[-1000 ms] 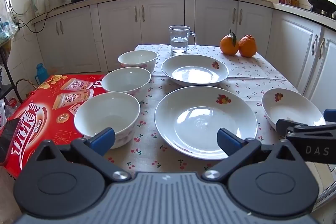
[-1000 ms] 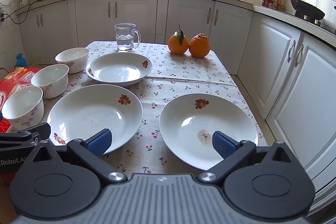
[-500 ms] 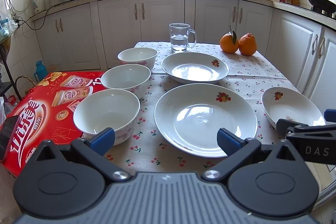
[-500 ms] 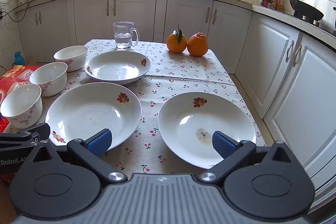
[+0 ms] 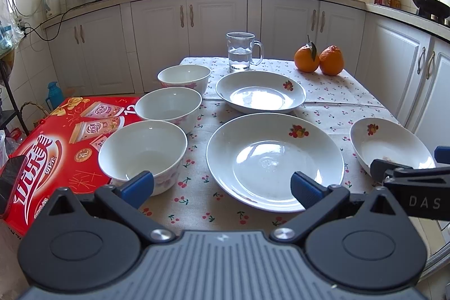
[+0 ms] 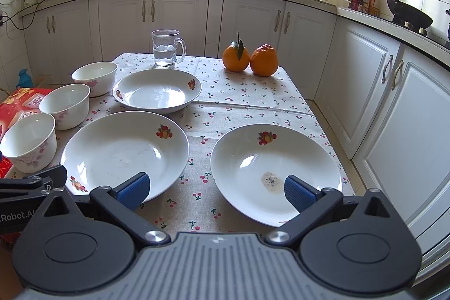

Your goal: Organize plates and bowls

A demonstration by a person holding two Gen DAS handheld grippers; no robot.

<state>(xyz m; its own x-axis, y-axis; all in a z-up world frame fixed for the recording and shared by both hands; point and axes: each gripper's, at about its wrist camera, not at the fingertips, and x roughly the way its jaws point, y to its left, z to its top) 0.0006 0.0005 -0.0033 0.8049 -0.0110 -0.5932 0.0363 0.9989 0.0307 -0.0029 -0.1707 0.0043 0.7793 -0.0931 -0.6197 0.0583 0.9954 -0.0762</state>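
Three white bowls stand in a row on the table's left: near [image 5: 142, 152], middle [image 5: 168, 107], far [image 5: 184, 76]. Three white plates with fruit prints lie beside them: a large one [image 5: 274, 160], a far one [image 5: 260, 94] and a right one [image 6: 274, 172] with a brown stain. My left gripper [image 5: 222, 187] is open and empty above the table's near edge, between the near bowl and the large plate. My right gripper [image 6: 215, 191] is open and empty, between the large plate [image 6: 123, 155] and the right plate.
A glass mug of water [image 5: 242, 51] and two oranges [image 5: 319, 59] stand at the table's far end. A red carton [image 5: 53, 145] lies left of the bowls. White cabinets [image 6: 393, 103] run close along the right side.
Both grippers have drawn slightly back or up; the dishes sit a little lower in view. Nothing was grasped or moved.
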